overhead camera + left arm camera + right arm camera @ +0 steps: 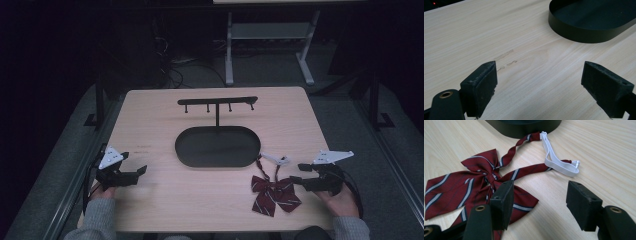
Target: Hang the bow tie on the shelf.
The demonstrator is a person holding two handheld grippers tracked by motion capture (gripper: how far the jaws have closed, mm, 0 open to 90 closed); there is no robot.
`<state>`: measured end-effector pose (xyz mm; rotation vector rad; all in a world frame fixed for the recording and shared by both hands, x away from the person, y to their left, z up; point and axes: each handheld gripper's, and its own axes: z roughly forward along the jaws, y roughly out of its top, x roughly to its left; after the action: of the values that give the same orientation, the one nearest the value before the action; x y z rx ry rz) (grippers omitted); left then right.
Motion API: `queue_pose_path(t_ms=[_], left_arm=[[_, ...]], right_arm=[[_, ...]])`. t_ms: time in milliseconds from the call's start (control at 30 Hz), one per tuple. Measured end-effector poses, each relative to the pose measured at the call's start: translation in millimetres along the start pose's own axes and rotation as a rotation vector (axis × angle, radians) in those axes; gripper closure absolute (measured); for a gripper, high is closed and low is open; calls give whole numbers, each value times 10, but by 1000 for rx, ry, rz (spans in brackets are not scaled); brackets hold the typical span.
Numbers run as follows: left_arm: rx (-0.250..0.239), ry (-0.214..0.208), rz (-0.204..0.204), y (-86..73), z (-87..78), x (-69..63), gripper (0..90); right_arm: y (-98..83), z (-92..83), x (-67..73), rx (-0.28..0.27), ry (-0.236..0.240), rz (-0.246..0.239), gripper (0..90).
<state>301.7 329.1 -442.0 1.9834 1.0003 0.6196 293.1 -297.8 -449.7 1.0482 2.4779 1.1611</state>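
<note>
A dark red striped bow tie [274, 194] [474, 185] lies flat on the wooden table [165, 200] at the front right, its white elastic strap [274, 159] [559, 163] stretched toward the black oval tray [217, 146] [524, 126]. My right gripper [297, 173] [540, 206] hovers just right of the bow, jaws wide apart, nothing between them; one jaw overlaps the bow's edge in the right gripper view. My left gripper [135, 164] [539, 87] rests at the front left, open over bare wood, the tray [591, 22] ahead of it.
A black stand with a hook bar [217, 101] rises from the tray's far side. A desk frame [270, 35] stands on the floor beyond the table. Table edges lie close to both hands.
</note>
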Motion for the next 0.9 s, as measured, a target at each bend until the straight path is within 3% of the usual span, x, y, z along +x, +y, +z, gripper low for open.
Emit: queue_pose_path(t_ms=[367,600,900], left_arm=[[2,-6,9,-2,-2,-12,130],[3,-3,9,-5,6,-11,130],[-4,-1,4,-5,6,-6,130]], right_arm=[[65,-23,36,-18,3,-16,371],[180,-12,41,-20,15,-7,356],[383,8,35,12,9,-46,363]])
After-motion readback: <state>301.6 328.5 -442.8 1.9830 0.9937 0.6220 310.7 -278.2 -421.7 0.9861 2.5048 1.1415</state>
